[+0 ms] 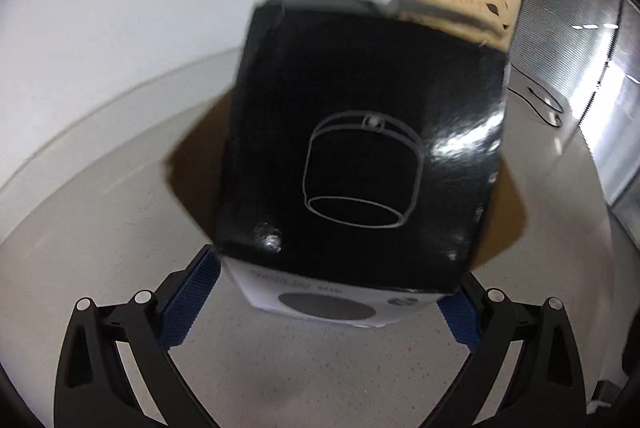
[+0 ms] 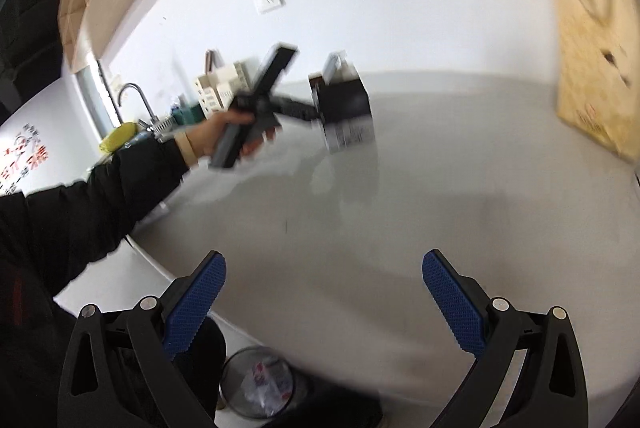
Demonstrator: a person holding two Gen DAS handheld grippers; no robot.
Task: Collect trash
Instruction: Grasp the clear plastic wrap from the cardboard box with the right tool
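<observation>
My left gripper [image 1: 328, 292] fingers grasp the black box [image 1: 360, 155] above the grey surface [image 1: 100, 228]. My right gripper [image 2: 323, 292] fingers are released. Floor bin [image 2: 260, 384] holds crumpled wrappers.

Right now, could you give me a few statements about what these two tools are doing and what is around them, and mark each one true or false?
1. The left tool grips a black box between its blue pads. True.
2. The right tool holds a crumpled wrapper. False: its jaws stand wide open with nothing between them.
3. A waste bin stands on the floor below the counter edge. True.
4. The waste bin has nothing in it. False: crumpled plastic shows inside.
5. A beige paper bag stands by the wall. True.
</observation>
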